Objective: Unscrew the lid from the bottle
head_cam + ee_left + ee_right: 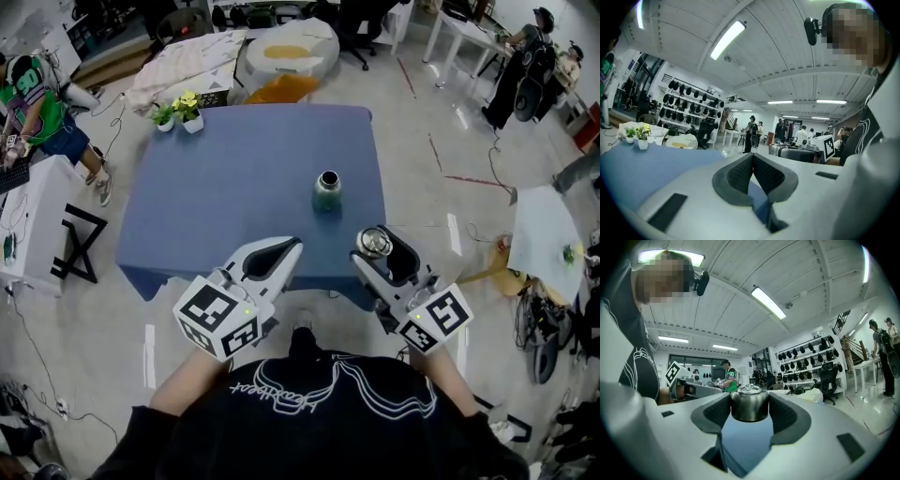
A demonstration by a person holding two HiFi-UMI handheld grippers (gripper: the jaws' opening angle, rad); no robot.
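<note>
Your right gripper (375,243) is clamped on the lid (374,246): in the right gripper view the 2 ribbed pads (717,412) press on either side of the round metal lid (749,405), which sits upright between them with its knobbed top showing above the jaws. You hold that gripper about level, above the near edge of the blue table (234,178).

Your left gripper (292,246) is closed on nothing. In the left gripper view its pads (740,174) meet at the tips with only the table's blue showing below them. It hangs over the near edge too, to the left of the right gripper and apart from it.

The bottle (327,192) stands upright on the table, out beyond both grippers and closer to the right one. Its mouth is open and dark, with the lid off it. The lid in your right gripper is clear of the bottle, nearer to you and slightly to the right.

2 small potted plants (178,112) stand at the table's far left corner.
</note>
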